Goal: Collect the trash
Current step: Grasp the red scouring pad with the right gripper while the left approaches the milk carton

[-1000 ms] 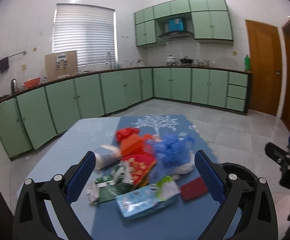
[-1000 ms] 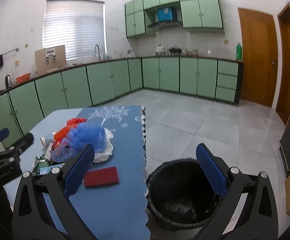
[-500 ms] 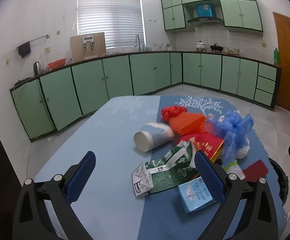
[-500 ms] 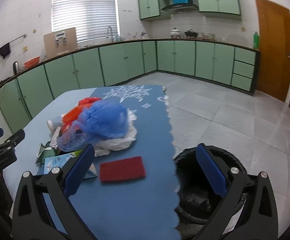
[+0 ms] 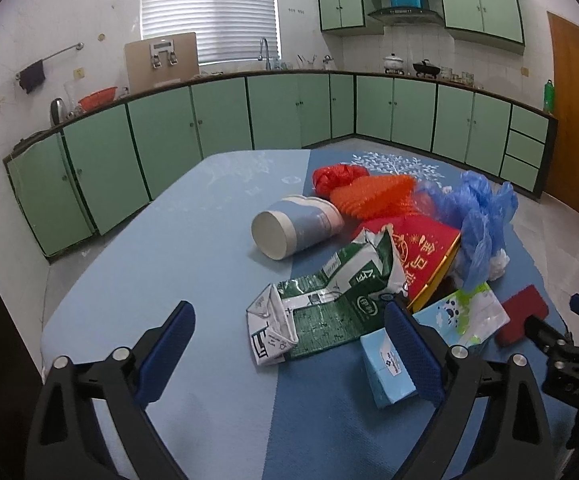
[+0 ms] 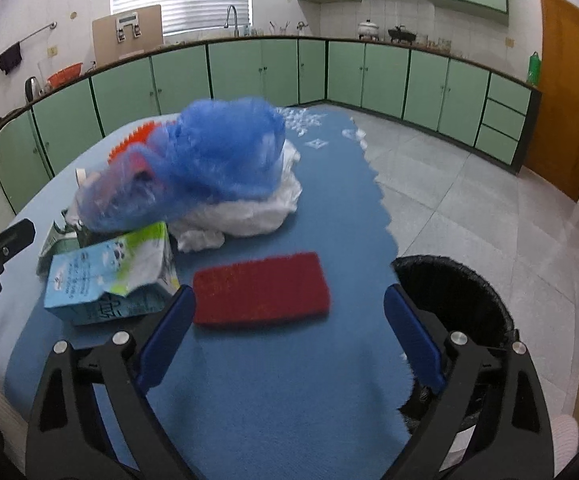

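A heap of trash lies on the blue table (image 5: 177, 264): a tipped paper cup (image 5: 293, 228), a flattened green-and-white carton (image 5: 329, 300), a red packet (image 5: 421, 256), a blue plastic bag (image 6: 217, 160) over a white bag (image 6: 249, 208), a light blue carton (image 6: 105, 284) and a red scouring pad (image 6: 261, 290). My left gripper (image 5: 287, 312) hangs open just short of the green carton, touching nothing. My right gripper (image 6: 289, 294) is wide with its jaws closing; the red pad lies just beyond its tips, untouched.
A black-lined bin (image 6: 457, 300) stands on the tiled floor by the table's right edge. Green cabinets (image 5: 217, 120) run along the far walls, with a wooden door (image 6: 565, 92) at the right. The table's left half is bare cloth.
Both grippers have sunk and come closer to the heap. The left view swung left from the pile's middle to the green carton; the right view swung from the bin to the red pad.
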`<state>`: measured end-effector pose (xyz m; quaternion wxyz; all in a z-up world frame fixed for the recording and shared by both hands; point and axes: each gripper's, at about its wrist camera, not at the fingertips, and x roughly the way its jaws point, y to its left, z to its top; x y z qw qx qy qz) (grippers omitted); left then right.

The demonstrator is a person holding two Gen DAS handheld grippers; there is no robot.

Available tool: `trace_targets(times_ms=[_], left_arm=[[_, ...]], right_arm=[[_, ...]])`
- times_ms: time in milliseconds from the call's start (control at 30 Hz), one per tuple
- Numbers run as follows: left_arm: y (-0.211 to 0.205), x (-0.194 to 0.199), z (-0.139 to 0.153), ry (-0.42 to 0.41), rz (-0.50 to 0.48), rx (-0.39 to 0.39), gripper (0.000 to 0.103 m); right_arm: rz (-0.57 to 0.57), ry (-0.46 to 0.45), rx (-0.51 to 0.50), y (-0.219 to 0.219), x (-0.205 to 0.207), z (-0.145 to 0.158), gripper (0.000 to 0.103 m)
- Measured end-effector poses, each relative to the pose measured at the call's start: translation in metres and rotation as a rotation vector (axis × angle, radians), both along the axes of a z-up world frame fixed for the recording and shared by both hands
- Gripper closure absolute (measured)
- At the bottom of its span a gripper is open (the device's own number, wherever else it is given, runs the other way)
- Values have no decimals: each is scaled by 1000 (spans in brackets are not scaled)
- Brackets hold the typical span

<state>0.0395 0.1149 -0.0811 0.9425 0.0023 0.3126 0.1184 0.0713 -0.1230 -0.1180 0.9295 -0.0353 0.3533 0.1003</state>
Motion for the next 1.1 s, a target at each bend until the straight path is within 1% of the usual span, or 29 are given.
trace_targets(times_ms=[200,433,567,700,733,767,967,1100], left_arm=[[0,5,-4,20,-7,-7,9],[1,8,-5,28,-4,-12,9],[1,8,-5,28,-6,-11,9],[1,8,-3,28,-6,-11,9],[0,8,-3,27,-7,-12,9],[-1,7,-2,27,-9,-13,9],[-10,3,1,22,-34,-17,9],[-21,0,2,19,-59,-26,9]], right_arm=[[30,31,-22,7,8,-11,11],[53,40,-31,14,10,-14,10],[71,40,-61,19,7,-16,10],[73,42,-66,21,5,-20,11],[72,44,-68,21,5,-21,11],[75,47,-69,21,4,-22,21],[90,47,-49,13,6,-20,21],[69,31,-45,1,4,-13,21]])
